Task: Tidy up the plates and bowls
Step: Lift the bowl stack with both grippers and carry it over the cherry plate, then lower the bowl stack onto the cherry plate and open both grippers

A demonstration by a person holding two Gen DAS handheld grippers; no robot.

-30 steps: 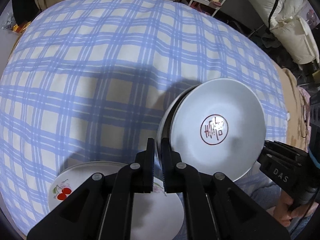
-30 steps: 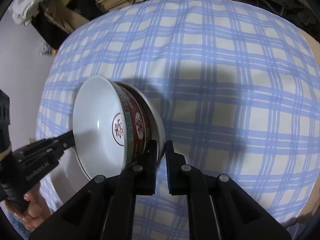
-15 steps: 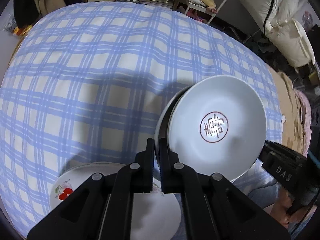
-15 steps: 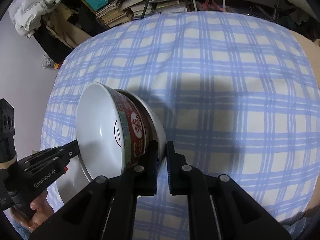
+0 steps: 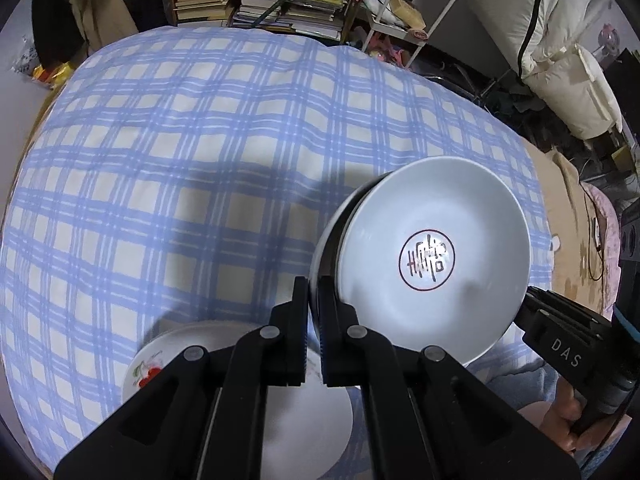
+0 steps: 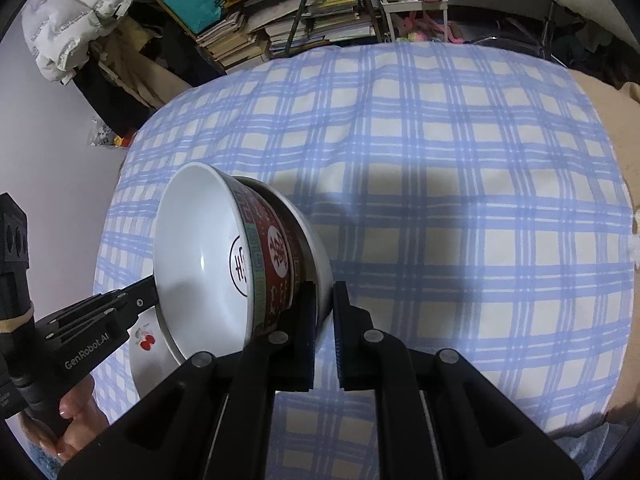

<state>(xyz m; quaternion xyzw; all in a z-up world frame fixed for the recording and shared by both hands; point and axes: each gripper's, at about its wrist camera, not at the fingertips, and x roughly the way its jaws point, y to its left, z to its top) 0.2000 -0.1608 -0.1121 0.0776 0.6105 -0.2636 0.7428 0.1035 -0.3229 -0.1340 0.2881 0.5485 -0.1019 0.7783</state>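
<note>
A stack of nested dishes is held tilted on edge above the checked cloth: a red-patterned bowl [image 6: 276,256] with a red emblem inside [image 5: 427,262], nested in a plain white bowl [image 6: 316,248]. My left gripper [image 5: 314,292] is shut on the white bowl's rim at one side. My right gripper [image 6: 324,300] is shut on the same rim at the opposite side. A white plate with a cherry print [image 5: 168,360] lies on the cloth under the stack; it also shows in the right wrist view [image 6: 146,356].
The blue checked cloth [image 5: 200,160] covers a wide soft surface. Stacks of books [image 6: 304,20], a white wire rack [image 5: 416,4] and bedding [image 5: 560,60] stand beyond its far edge.
Both grippers have lifted the tilted bowl stack higher above the cloth, so more of the room behind shows. The cherry plate has stayed where it lay.
</note>
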